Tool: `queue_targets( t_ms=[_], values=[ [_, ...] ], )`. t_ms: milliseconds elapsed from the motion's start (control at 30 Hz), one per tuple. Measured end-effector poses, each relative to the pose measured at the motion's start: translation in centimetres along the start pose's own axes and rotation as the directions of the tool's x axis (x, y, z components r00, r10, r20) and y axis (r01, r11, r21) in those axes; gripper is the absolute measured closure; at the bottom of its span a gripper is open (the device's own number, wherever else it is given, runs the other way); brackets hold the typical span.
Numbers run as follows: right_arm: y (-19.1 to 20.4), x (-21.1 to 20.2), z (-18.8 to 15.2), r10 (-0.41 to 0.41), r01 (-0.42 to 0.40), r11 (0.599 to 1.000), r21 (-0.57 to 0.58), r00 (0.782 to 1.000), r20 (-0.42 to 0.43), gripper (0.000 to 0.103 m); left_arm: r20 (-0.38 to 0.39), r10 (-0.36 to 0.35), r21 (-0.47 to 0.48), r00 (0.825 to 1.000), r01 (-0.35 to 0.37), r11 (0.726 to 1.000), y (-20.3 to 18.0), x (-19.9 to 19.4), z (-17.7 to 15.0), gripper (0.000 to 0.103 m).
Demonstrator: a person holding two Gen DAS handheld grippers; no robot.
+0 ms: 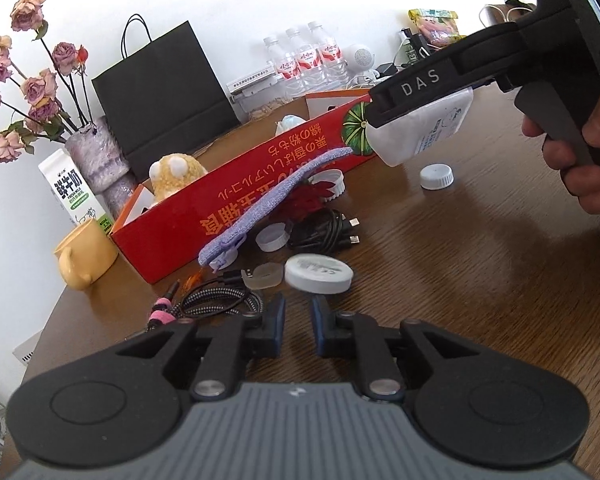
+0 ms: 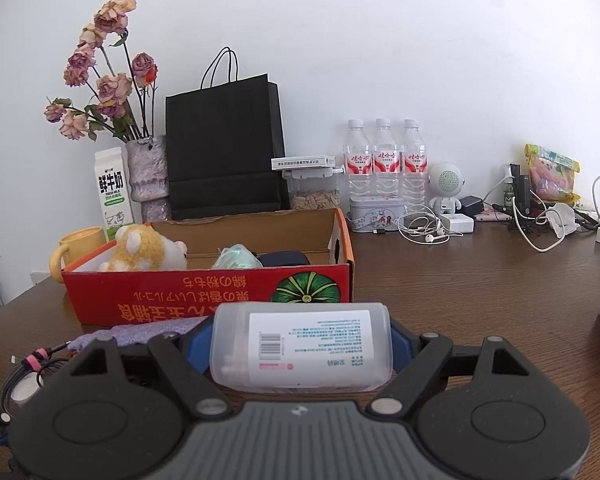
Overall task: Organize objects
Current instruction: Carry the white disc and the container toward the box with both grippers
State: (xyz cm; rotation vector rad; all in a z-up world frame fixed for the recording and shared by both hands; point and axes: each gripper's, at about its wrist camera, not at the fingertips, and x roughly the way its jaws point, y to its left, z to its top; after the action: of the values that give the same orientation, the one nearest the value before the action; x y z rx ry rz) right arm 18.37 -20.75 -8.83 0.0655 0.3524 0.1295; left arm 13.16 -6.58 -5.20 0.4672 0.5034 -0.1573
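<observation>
Bottle [image 2: 300, 346] of frosted white plastic lies crosswise between the blue pads of the right gripper [image 2: 300, 354], label up with its barcode showing, the jaws spread wide and clamped on its two ends; from the left wrist view the same bottle [image 1: 420, 130] hangs in the air just above the near right corner of the red cardboard box [image 1: 236, 200], held by a person's hand [image 1: 572, 160] on the gripper's handle. Beyond the bottle, straight ahead of the right gripper, the box [image 2: 204, 292] sits open with a yellow-and-white plush toy [image 2: 140, 250] at its left end and a pale green bundle [image 2: 236, 258] near the middle. Left of that gripper a purple cloth [image 2: 140, 332] lies along the foot of the box. The left gripper [image 1: 299, 322] hovers low over the wooden table [image 1: 460, 260], its jaws nearly together with nothing between them. Just ahead of its fingertips rests a round white lid [image 1: 318, 274], with a clear plastic piece [image 1: 262, 276] just beside it to the left and a braided cable [image 1: 220, 300] further left. Farther ahead lie a coil of black cables [image 1: 324, 232], two white caps [image 1: 274, 238] and [image 1: 436, 176], and the purple cloth draped against the box front.
</observation>
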Motion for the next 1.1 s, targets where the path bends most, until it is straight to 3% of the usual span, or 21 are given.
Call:
queue_targets(
  t_ms=[67,133,167,200,300,533,633,700,733,1100],
  values=[
    [0.0,0.0,0.0,0.000,0.000,1.000,0.000,1.000,-0.001,0.021,-0.007,-0.015,-0.015,1.000,0.014,1.000,0.2,0.1,0.2,0.079],
    [0.0,0.1,-0.1,0.000,0.000,1.000,-0.001,1.000,-0.002,0.021,-0.008,-0.023,-0.018,1.000,0.023,1.000,0.4,0.2,0.5,0.065],
    [0.0,0.1,-0.2,0.000,0.000,1.000,-0.001,1.000,-0.003,0.021,0.001,-0.022,-0.019,1.000,0.022,1.000,0.3,0.2,0.7,0.045],
    [0.0,0.1,-0.2,-0.001,0.001,1.000,0.000,1.000,-0.002,0.021,0.013,-0.019,-0.023,1.000,0.019,1.000,0.3,0.2,0.9,0.032],
    [0.0,0.1,-0.3,-0.002,0.002,1.000,0.002,1.000,-0.001,0.021,0.022,-0.054,-0.071,0.998,0.055,0.996,0.5,0.3,1.8,0.030],
    [-0.1,-0.1,-0.2,0.005,-0.005,1.000,0.008,1.000,0.005,0.021,-0.022,-0.119,-0.151,0.993,0.115,0.982,-0.3,2.0,3.0,0.034],
    [-0.1,-0.3,-0.2,0.011,-0.011,1.000,0.007,1.000,0.008,0.021,-0.051,-0.138,-0.220,0.989,0.124,0.968,0.0,2.8,3.1,0.042],
    [-0.1,-0.4,-0.2,0.013,-0.013,1.000,0.006,1.000,0.010,0.021,-0.065,-0.165,-0.283,0.984,0.140,0.949,0.5,3.1,3.2,0.062],
    [-0.1,-0.4,-0.2,0.014,-0.014,1.000,0.006,1.000,0.010,0.021,-0.068,-0.173,-0.304,0.983,0.144,0.942,0.7,3.1,3.3,0.063],
    [0.0,-0.6,-0.1,0.021,-0.021,1.000,0.001,1.000,0.021,0.021,0.005,-0.063,-0.337,0.998,0.061,0.940,2.4,1.0,3.7,0.063]
  ],
)
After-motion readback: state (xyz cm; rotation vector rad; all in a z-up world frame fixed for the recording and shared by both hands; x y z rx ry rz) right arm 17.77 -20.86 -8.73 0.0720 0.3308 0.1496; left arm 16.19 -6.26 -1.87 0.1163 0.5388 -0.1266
